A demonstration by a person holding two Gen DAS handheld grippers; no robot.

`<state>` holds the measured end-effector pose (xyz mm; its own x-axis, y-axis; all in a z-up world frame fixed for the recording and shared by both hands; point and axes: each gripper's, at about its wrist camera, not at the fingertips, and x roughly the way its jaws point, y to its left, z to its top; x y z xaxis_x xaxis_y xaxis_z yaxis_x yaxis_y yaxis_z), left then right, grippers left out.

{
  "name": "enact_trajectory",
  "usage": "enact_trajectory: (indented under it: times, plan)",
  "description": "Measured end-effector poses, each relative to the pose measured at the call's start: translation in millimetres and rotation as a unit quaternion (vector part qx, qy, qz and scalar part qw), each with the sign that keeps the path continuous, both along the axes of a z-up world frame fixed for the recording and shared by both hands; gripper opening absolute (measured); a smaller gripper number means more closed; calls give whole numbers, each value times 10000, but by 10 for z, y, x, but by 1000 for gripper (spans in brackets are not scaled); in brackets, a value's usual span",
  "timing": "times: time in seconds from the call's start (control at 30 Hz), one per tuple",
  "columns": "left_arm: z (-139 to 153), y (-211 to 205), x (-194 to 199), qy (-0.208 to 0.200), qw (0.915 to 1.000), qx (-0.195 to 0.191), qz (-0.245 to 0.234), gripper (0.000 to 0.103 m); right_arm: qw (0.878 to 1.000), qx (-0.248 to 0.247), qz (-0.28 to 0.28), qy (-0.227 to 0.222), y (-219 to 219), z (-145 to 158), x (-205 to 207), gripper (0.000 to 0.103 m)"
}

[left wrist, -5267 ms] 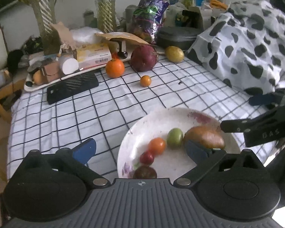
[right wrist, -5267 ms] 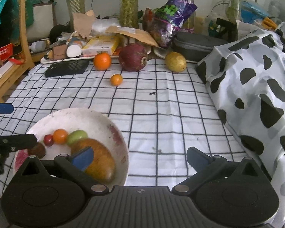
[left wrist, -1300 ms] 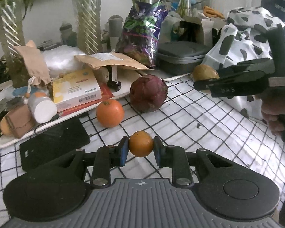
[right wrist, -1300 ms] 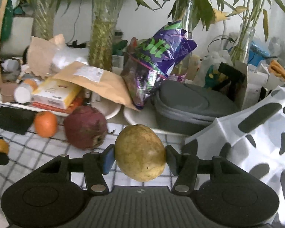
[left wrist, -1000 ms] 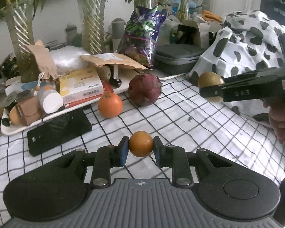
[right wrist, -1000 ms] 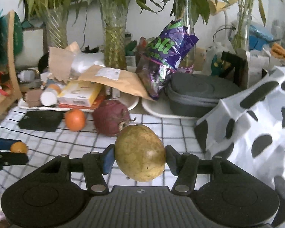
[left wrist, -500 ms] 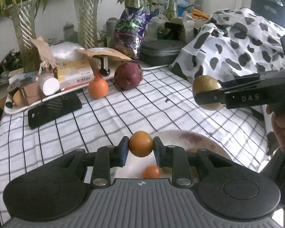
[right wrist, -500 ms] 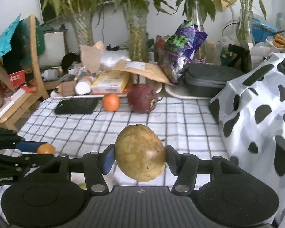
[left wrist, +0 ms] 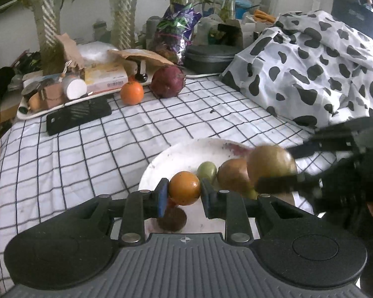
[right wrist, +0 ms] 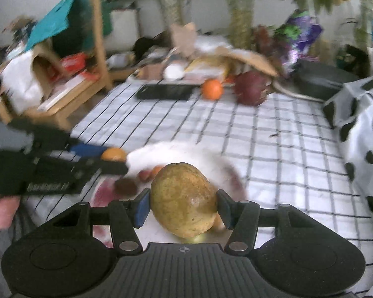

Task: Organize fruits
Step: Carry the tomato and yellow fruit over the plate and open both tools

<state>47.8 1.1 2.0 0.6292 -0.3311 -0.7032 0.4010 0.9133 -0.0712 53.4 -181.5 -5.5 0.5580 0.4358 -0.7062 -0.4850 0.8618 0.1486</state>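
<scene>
My left gripper (left wrist: pixel 184 192) is shut on a small orange fruit (left wrist: pixel 184 188) and holds it over the near side of the white plate (left wrist: pixel 176 154). My right gripper (right wrist: pixel 182 207) is shut on a yellow-green pear-like fruit (right wrist: pixel 184 198) over the plate's near right part (right wrist: pixel 194 150); it also shows in the left wrist view (left wrist: pixel 271 165). On the plate lie a green fruit (left wrist: pixel 207 170), a brown mango (left wrist: pixel 232 175) and a dark round fruit (left wrist: pixel 172 221). An orange (left wrist: pixel 131 93) and a dark red fruit (left wrist: pixel 168 81) sit at the far side of the checked cloth.
A black phone (left wrist: pixel 78 114) lies at the far left beside a cluttered tray (left wrist: pixel 37 109). A cow-print cloth heap (left wrist: pixel 310 69) fills the right. A dark case (left wrist: pixel 209 58), a purple bag (left wrist: pixel 177 33) and plant vases stand behind. A wooden chair (right wrist: pixel 69 94) stands left of the table.
Both grippers have come back from the far side to the plate, each carrying its fruit. The right gripper has dropped low over the plate and swung left; its view is blurred.
</scene>
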Motion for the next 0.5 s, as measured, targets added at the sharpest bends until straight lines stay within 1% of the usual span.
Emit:
enact_trajectory:
  times: [0.23,0.4,0.47,0.5]
  plan:
    - [-21,111,-53,71,9998,-77,156,27,9971,-471,545,254,259,-156,-188,58]
    - [-44,149,-40,120,9997,-84,200,27,9944,-712,677,386,360,-250,-177,59]
    - [-53,162,-29,149,9996,-86,222,27,9948,-672,724,254,376,-231,-201,74]
    - [-57,169,-24,163,9996,-91,228,27,9953,-640,710,170,375,-209,-205,89]
